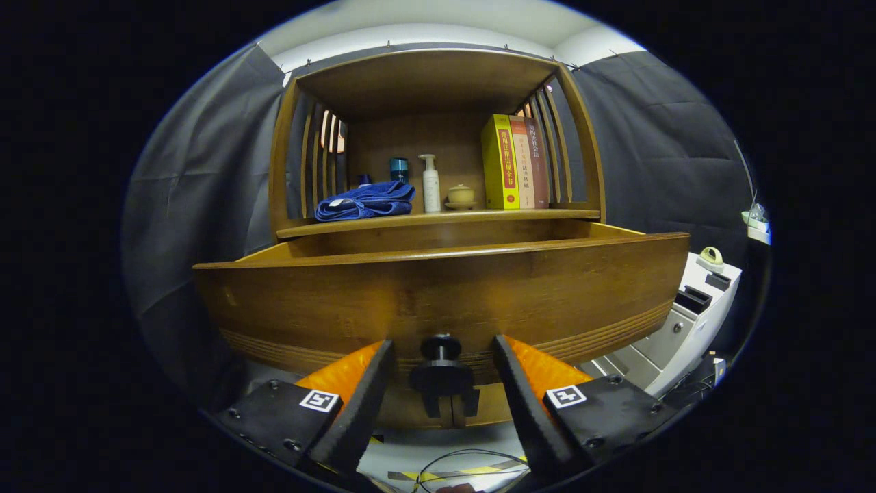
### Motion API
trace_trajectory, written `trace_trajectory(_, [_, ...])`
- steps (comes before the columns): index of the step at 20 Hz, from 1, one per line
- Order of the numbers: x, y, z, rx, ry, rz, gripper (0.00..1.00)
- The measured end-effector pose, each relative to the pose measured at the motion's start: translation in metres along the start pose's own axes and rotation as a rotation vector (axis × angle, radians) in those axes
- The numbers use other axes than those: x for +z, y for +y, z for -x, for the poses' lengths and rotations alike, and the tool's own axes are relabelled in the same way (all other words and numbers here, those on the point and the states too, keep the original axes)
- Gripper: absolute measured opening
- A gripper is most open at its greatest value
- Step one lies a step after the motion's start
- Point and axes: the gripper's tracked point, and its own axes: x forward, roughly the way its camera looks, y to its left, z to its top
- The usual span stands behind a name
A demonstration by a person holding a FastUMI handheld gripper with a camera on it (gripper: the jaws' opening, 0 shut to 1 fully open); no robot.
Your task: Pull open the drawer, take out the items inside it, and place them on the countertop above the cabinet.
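Gripper view looks straight at a wooden cabinet (438, 137) whose drawer (438, 294) stands pulled out toward the camera, its broad front panel near and its interior hidden behind the top edge, so what lies inside cannot be told. The gripper (443, 373) sits low in front of that panel with its two fingers (363, 404) spread apart, one to either side of the dark drawer knob (441, 348); neither finger touches the knob, and nothing is held between them. Above the drawer, on the countertop (438, 218) under the cabinet's upper shelf, a folded blue towel (366, 201) lies at the left, with a small teal container (399, 169) behind it. Just right of the towel stands a white pump bottle (430, 183), then a small lidded cup on a saucer (460, 196). Further right, three books (514, 162) stand upright against the slatted right side. Well to the right of the cabinet, a white drawer unit (691, 315) stands on the floor with a tape dispenser (710, 257) on top. A thin cable (465, 460) loops on the floor near the fingers.
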Motion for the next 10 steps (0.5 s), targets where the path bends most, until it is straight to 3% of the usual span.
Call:
trace_trajectory(5, [0.056, 0.013, 0.028, 0.022, -0.098, 0.004, 0.95])
trace_trajectory(10, [0.168, -0.009, 0.042, -0.019, -0.194, 0.046, 0.94])
